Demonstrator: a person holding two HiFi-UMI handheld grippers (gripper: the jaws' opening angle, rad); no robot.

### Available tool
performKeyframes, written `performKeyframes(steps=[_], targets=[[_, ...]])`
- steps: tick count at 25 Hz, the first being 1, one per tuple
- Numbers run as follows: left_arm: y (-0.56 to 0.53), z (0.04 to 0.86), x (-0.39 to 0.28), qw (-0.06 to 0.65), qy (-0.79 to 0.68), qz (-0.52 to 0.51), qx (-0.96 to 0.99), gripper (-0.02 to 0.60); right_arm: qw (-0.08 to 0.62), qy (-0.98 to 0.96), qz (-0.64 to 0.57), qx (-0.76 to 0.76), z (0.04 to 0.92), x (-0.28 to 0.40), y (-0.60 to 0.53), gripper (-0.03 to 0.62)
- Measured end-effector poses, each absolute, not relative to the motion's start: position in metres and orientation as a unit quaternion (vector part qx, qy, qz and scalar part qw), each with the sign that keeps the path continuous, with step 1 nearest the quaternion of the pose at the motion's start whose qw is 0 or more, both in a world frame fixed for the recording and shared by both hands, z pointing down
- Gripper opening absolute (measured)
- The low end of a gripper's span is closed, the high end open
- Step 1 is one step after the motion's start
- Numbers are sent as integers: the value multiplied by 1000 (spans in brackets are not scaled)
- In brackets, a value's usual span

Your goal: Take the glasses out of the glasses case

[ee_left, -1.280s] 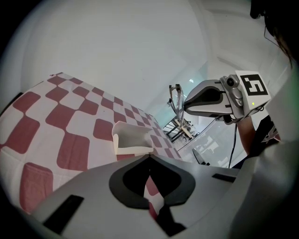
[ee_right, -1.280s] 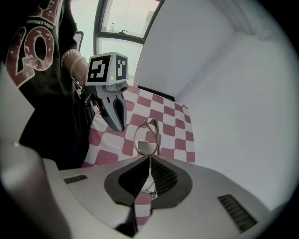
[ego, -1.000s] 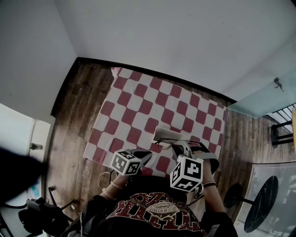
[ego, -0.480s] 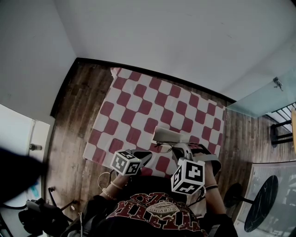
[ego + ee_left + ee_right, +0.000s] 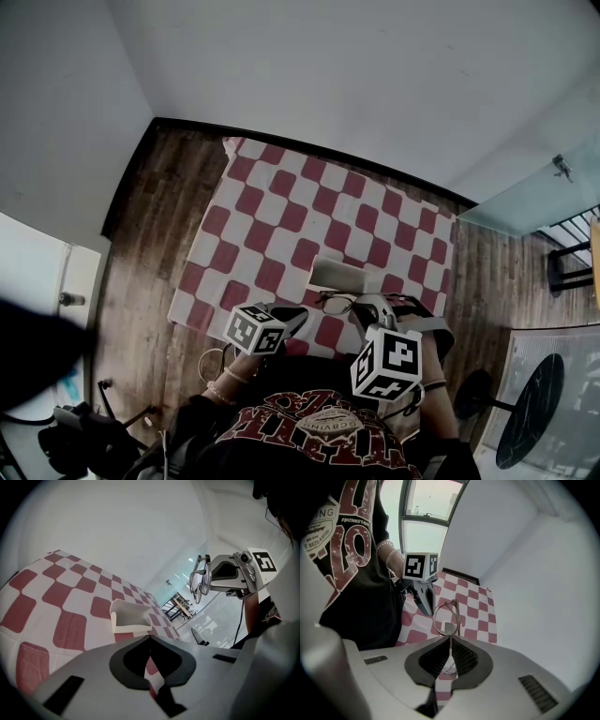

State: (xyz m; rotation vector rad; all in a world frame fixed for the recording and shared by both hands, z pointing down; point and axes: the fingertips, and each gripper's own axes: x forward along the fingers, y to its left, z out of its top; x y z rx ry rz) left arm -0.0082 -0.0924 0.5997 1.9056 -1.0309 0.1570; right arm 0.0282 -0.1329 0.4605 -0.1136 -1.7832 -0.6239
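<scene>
Now glasses (image 5: 337, 303) farther from glasses case (image 5: 343, 276) than before.

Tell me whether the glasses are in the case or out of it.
Out. The right gripper is shut on the glasses, holding them in the air, clear of the open case on the checked cloth.

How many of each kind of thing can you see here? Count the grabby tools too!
glasses: 1
glasses case: 1
grippers: 2, the left gripper and the right gripper
checked tablecloth: 1
Total: 5
</scene>
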Motion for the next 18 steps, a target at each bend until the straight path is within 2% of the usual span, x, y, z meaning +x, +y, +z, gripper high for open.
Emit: performKeyframes(steps=[18], targets=[[-91,603,-5,470,-411,70,778,-2,587,-766,-258,-48,443,38,-126,26]])
